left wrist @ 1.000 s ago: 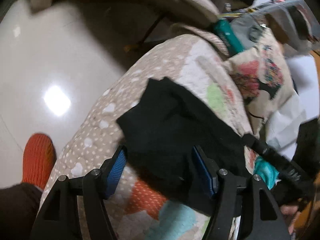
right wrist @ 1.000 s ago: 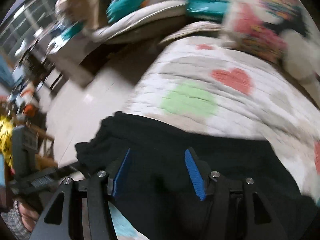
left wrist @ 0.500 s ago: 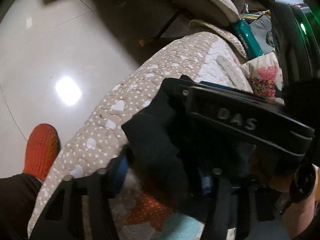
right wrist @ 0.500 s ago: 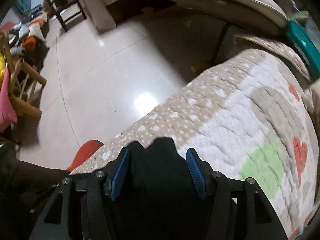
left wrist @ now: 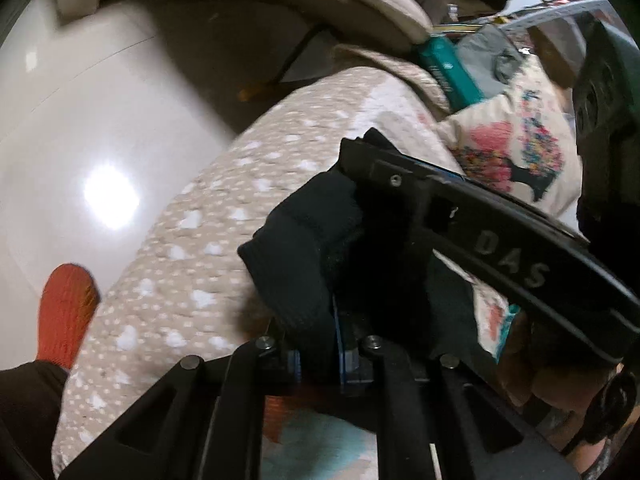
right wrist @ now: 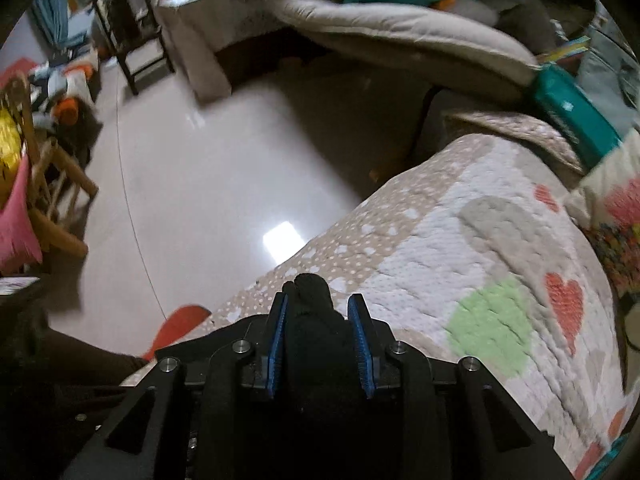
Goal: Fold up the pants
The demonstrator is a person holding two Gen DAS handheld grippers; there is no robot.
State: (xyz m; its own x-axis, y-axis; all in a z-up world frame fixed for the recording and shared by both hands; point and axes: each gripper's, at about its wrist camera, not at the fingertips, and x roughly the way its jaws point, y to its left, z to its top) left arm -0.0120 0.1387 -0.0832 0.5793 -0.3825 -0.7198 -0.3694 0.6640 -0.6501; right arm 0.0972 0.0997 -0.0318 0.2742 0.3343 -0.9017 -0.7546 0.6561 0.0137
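The black pants (left wrist: 304, 248) lie bunched on a quilt with hearts and dots (left wrist: 192, 240). In the left wrist view my left gripper (left wrist: 316, 344) is shut on a thick fold of the black pants near the quilt's edge. The right gripper's black body (left wrist: 500, 240), marked DAS, crosses just above it and hides the rest of the pants. In the right wrist view my right gripper (right wrist: 318, 320) is shut on a wad of the black pants (right wrist: 312, 320) between its blue pads, above the quilt (right wrist: 480, 264).
Glossy white floor (right wrist: 208, 184) drops off left of the quilt edge. An orange slipper (left wrist: 66, 312) and a dark trouser leg are at lower left. A printed cushion (left wrist: 516, 148), a teal box (right wrist: 572, 116) and beige bedding (right wrist: 400, 28) sit at the far end. Wooden chairs (right wrist: 52, 184) stand at left.
Both grippers have closed on the pants. The right gripper has swung over above the left one and the pants have been gathered from a flat spread into a bunch.
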